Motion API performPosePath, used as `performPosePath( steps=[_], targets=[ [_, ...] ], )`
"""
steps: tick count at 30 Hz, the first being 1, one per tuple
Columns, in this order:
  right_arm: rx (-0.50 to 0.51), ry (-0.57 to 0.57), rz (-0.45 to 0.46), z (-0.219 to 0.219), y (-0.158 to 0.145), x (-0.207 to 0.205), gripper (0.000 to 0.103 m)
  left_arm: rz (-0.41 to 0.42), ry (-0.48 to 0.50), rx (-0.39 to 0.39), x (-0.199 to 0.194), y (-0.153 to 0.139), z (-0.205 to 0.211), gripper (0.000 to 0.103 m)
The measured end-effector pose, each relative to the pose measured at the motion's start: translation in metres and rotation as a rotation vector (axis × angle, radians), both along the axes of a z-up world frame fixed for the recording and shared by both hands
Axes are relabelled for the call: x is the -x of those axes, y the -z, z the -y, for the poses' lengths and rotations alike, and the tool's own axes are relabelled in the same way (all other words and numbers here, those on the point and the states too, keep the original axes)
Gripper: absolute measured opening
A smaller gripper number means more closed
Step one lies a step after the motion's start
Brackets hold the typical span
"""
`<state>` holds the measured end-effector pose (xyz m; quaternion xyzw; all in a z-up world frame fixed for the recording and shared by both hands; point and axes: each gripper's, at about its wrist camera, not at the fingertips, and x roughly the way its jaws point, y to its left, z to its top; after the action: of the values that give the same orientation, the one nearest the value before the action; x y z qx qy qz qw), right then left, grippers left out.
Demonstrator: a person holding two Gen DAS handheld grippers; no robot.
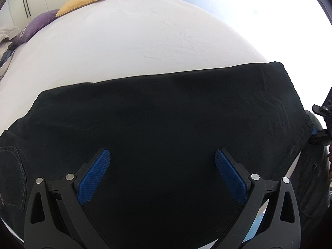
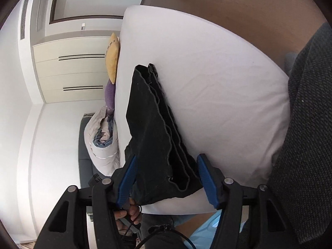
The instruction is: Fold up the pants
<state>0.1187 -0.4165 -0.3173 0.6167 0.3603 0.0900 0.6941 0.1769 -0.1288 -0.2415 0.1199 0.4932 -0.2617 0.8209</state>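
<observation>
Both claws stand apart with nothing clamped: the left gripper (image 1: 161, 176) hangs over the middle of the black pants (image 1: 166, 114), its blue pads (image 1: 95, 176) wide and clear of the cloth, while the right gripper (image 2: 166, 180) straddles the hem end of the pants (image 2: 153, 134) at six o'clock in its own view — the layered leg edges lie between its blue pads (image 2: 126, 180), but neither pad looks to press on them. Judging by the stacked hems, the legs are already laid one on the other and the lengthwise fold is done; the step in hand seems to be taking hold of the hem end for the cross fold. That next move calls for closing on all the layers at once, then carrying them toward the waist, with the left claw holding the middle down or pinching the near edge. Dark and smooth, the pants stretch across the near side of the white bed (image 1: 124, 41), a back pocket (image 1: 12, 166) showing at nine o'clock in the left view, a yellow pillow (image 1: 85, 0) far off at eleven.
</observation>
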Motion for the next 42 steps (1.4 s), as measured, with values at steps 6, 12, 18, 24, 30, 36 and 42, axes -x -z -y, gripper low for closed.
performPosePath(
  steps=[6, 12, 18, 24, 30, 36, 42],
  targets=[
    [-0.101, 0.000, 0.033, -0.003, 0.009, -0.014, 0.043, -0.027, -0.009, -0.006, -0.012, -0.003, 0.021, 0.103],
    [-0.123, 0.011, 0.073, -0.002, 0.008, -0.011, 0.043, -0.062, -0.033, -0.011, -0.024, 0.016, 0.017, 0.103],
    [-0.159, -0.005, 0.228, 0.003, -0.010, -0.002, 0.043, -0.061, -0.029, -0.020, -0.027, 0.022, 0.024, 0.103],
    [-0.056, -0.069, 0.139, 0.005, -0.011, -0.012, 0.043, -0.061, -0.026, -0.029, -0.031, 0.029, 0.038, 0.103],
    [-0.009, -0.107, 0.052, -0.003, -0.006, -0.030, 0.043, -0.058, -0.022, -0.029, -0.032, 0.034, 0.045, 0.103],
    [0.009, -0.225, 0.112, -0.016, -0.014, -0.041, 0.042, -0.059, -0.016, -0.028, -0.034, 0.032, 0.032, 0.103],
    [0.067, -0.200, 0.105, -0.022, -0.022, -0.048, 0.022, -0.058, -0.017, -0.031, -0.036, 0.031, 0.034, 0.103]
  ],
)
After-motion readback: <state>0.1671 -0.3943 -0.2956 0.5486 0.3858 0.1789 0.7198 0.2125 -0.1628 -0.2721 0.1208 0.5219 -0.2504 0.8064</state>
